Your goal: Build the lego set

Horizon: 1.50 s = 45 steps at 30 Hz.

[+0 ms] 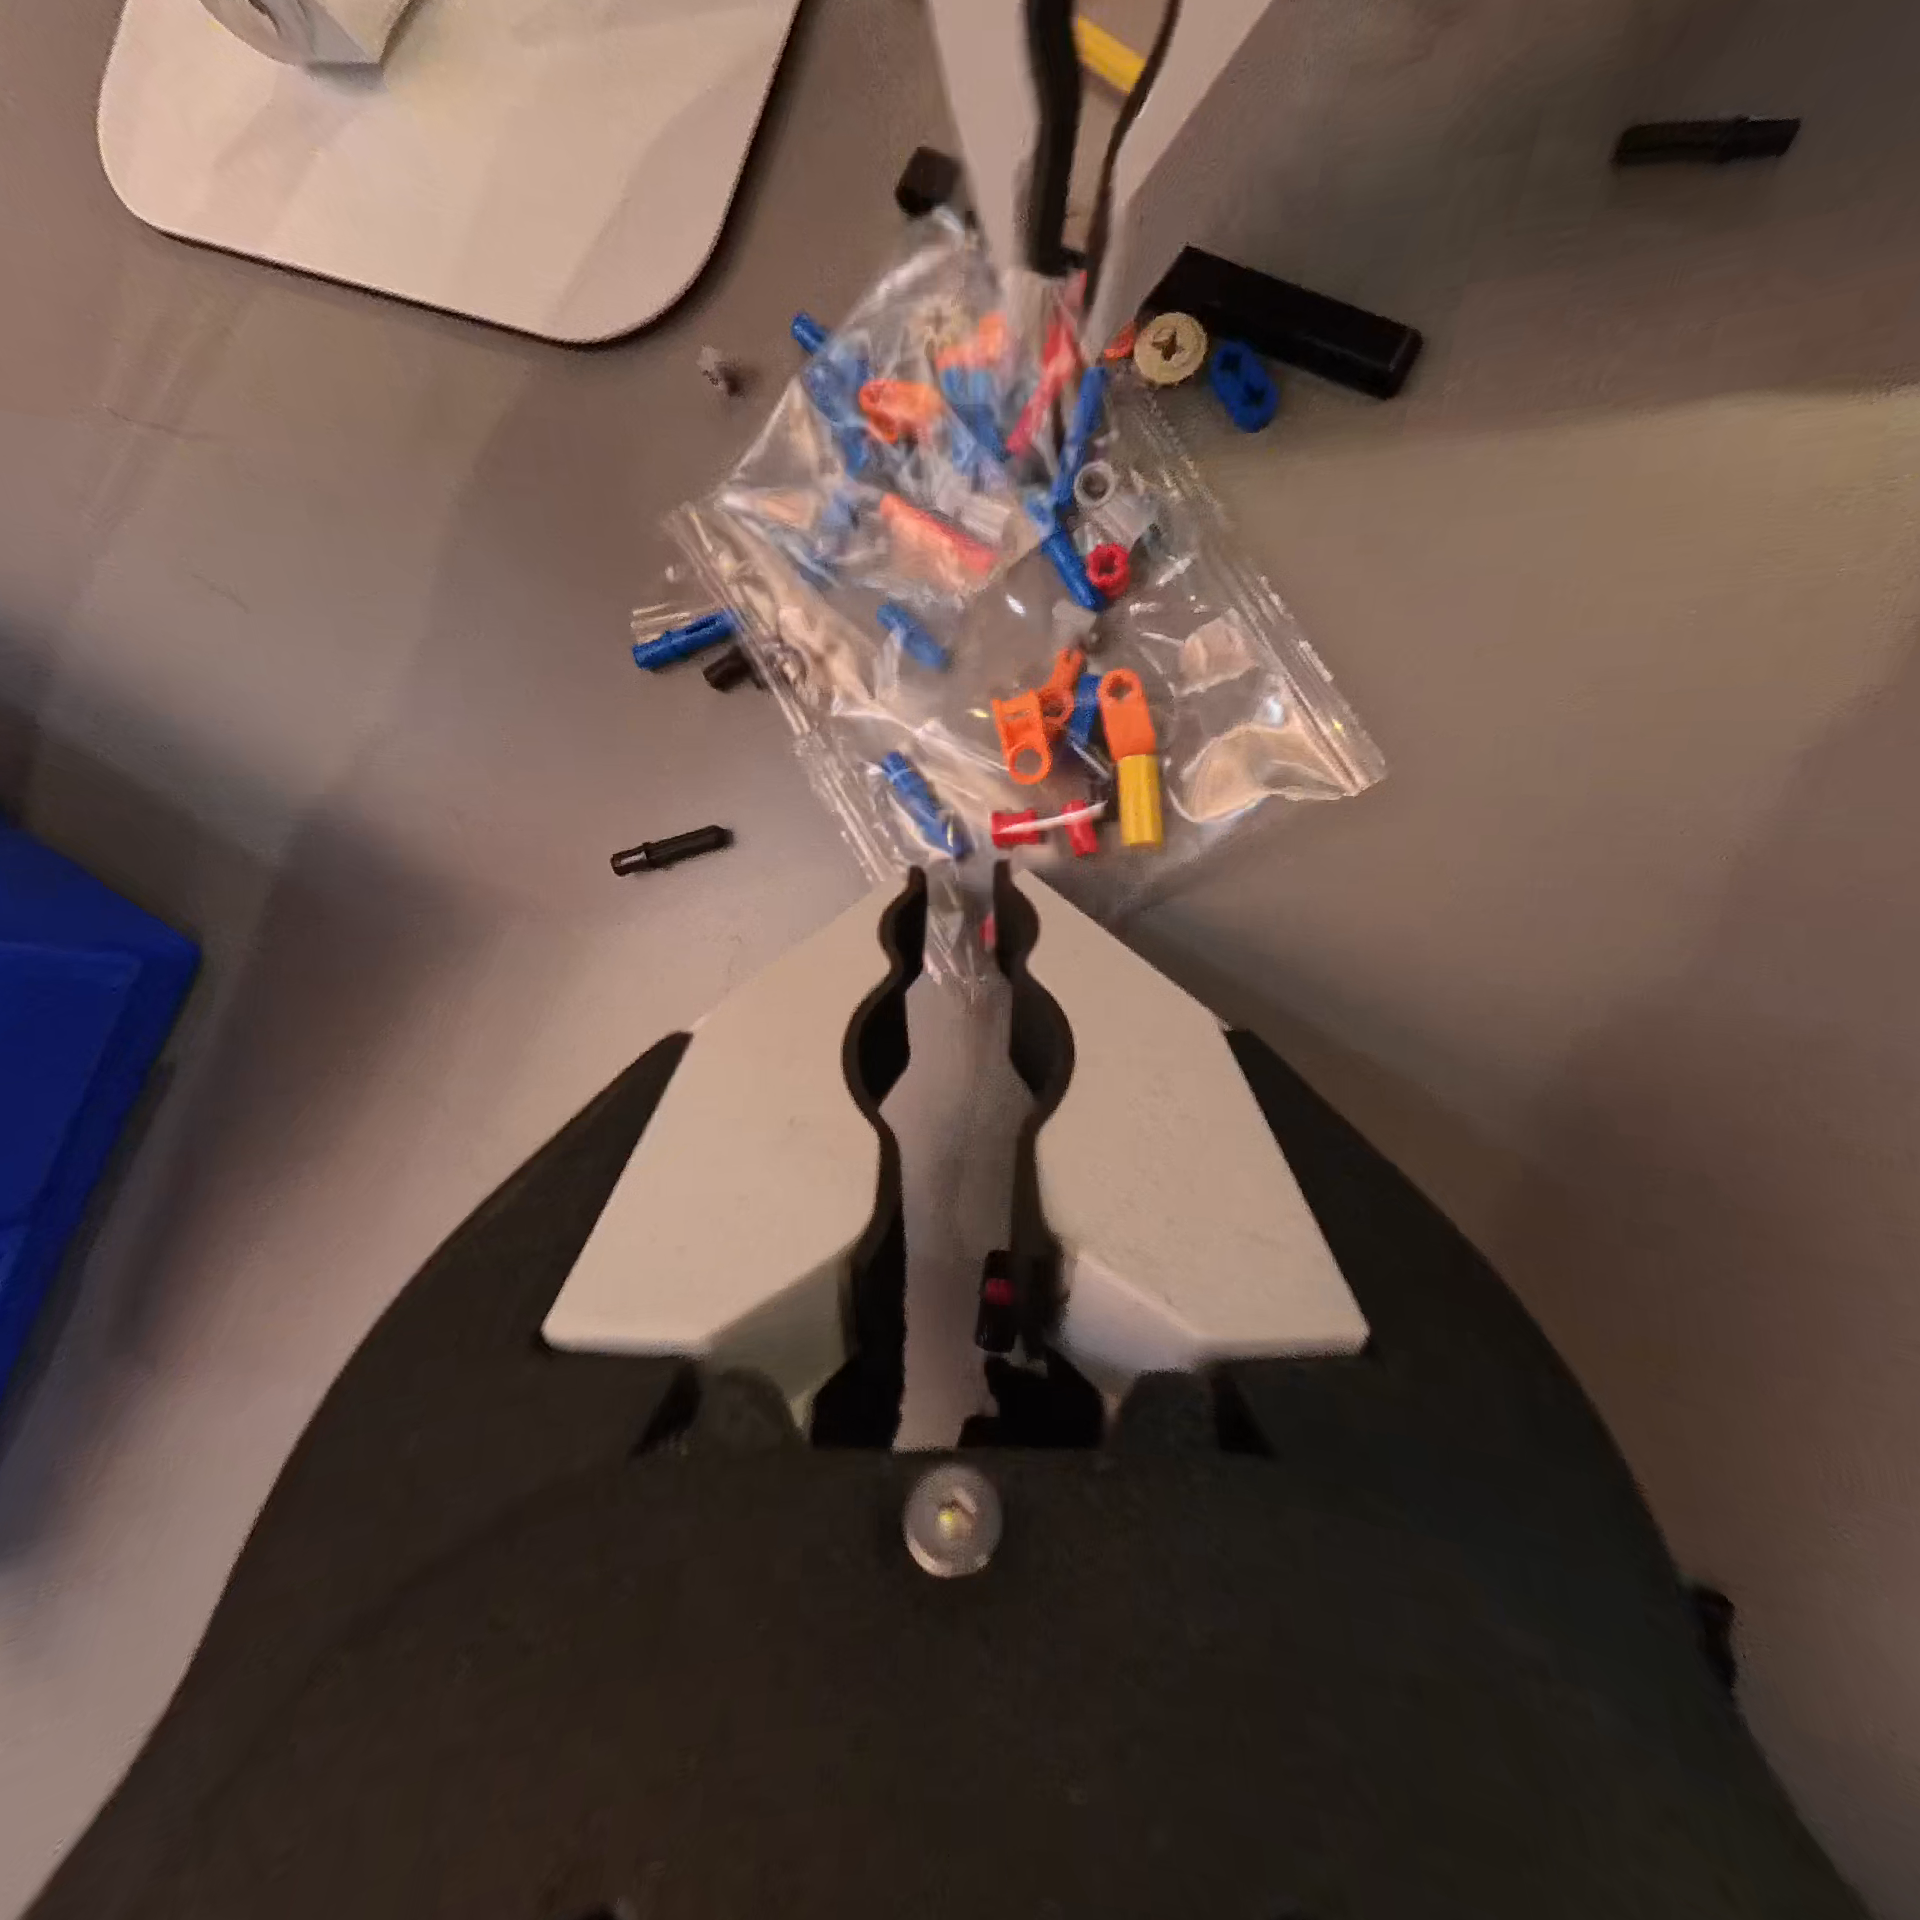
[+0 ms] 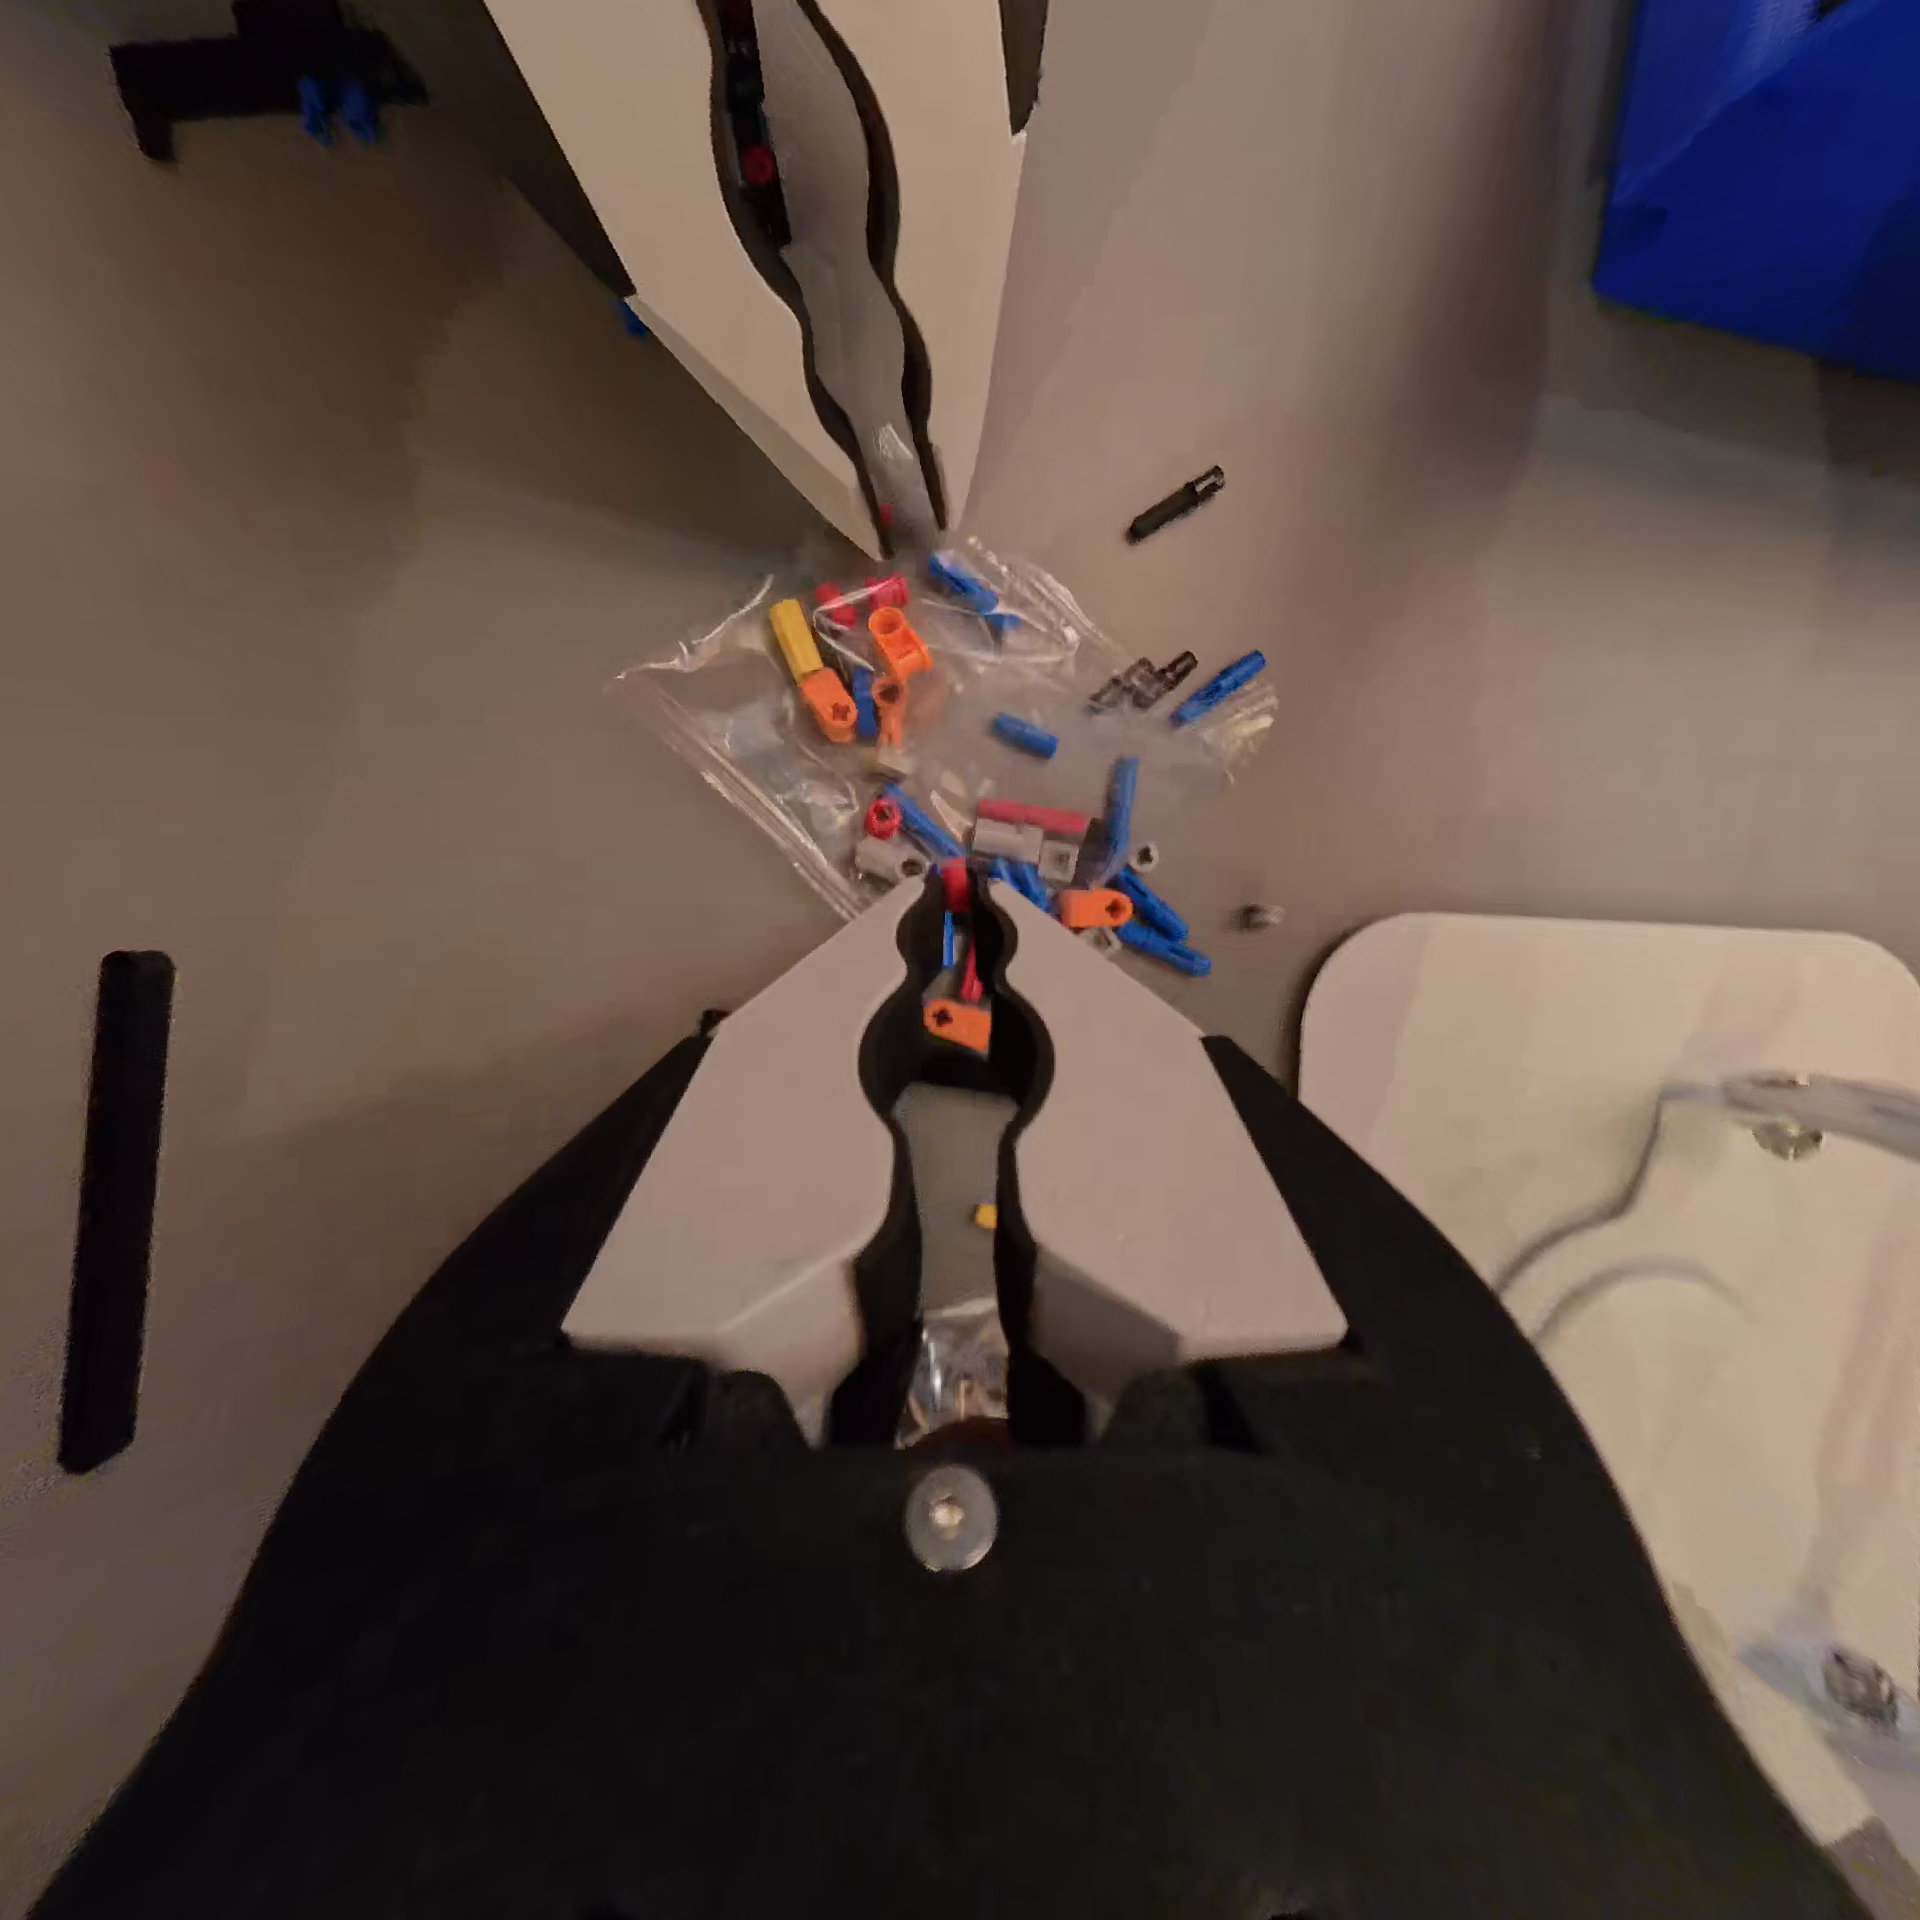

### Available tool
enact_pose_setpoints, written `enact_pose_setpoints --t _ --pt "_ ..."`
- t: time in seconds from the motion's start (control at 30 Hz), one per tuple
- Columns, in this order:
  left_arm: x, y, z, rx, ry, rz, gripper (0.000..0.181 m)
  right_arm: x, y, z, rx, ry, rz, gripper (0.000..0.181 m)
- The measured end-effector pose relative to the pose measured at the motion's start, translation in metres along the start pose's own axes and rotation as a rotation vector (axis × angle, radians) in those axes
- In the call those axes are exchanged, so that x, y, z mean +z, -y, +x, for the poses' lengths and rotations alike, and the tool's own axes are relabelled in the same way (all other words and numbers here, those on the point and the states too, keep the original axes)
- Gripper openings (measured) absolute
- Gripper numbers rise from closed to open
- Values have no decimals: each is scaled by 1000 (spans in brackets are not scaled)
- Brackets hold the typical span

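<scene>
A clear plastic bag (image 1: 987, 623) of small blue, orange, red, yellow and grey lego pieces lies on the grey table between both grippers. My left gripper (image 1: 956, 883) is shut on the bag's near corner. It shows at the top of the right wrist view (image 2: 906, 535). My right gripper (image 2: 961, 896) is shut on the opposite end of the bag (image 2: 935, 727), with pieces showing in the gap between its fingers. It shows at the top of the left wrist view (image 1: 1060, 265).
Loose on the table are a black pin (image 1: 670, 850), a black beam (image 1: 1288, 317), a blue connector (image 1: 1242, 387) and a tan gear (image 1: 1171, 345). A white base plate (image 1: 416, 156) and a blue bin (image 1: 73, 1039) stand at the left. Another black beam (image 2: 114, 1205) lies apart. Some 9 centimeters of space lies between my two pairs of fingers. It is some 4 centimeters from my right tips to the tan gear (image 1: 1171, 345).
</scene>
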<state>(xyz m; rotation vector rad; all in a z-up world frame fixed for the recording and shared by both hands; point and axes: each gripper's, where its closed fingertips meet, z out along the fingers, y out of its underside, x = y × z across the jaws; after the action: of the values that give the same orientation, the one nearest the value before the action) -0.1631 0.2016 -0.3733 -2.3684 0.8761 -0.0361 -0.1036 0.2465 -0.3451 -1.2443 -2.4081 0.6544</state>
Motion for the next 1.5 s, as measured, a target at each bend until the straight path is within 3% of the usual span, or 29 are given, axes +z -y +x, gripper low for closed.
enact_pose_setpoints --t 0.03,0.27,0.43,0.6,0.77,0.87,1.1,1.5 --pt "0 1 0 -3 9 0 14 -4 -1 -1 6 -8 2 1" --pt "-6 6 10 -39 -2 15 47 -30 -7 -14 73 -48 40 2" --pt "-19 13 6 -63 51 41 59 -51 -7 -27 120 -50 108 2" --pt "-52 59 8 39 185 183 51 -81 4 -47 220 -5 254 2" --pt "-68 123 52 281 220 375 41 -107 14 -67 344 90 416 2" --pt "-67 145 80 421 216 430 34 -118 18 -78 406 175 501 2" --pt "-69 174 103 535 223 521 23 -127 10 -90 479 287 560 2" --pt "-58 176 114 651 224 518 8 -126 7 -95 522 411 543 2"
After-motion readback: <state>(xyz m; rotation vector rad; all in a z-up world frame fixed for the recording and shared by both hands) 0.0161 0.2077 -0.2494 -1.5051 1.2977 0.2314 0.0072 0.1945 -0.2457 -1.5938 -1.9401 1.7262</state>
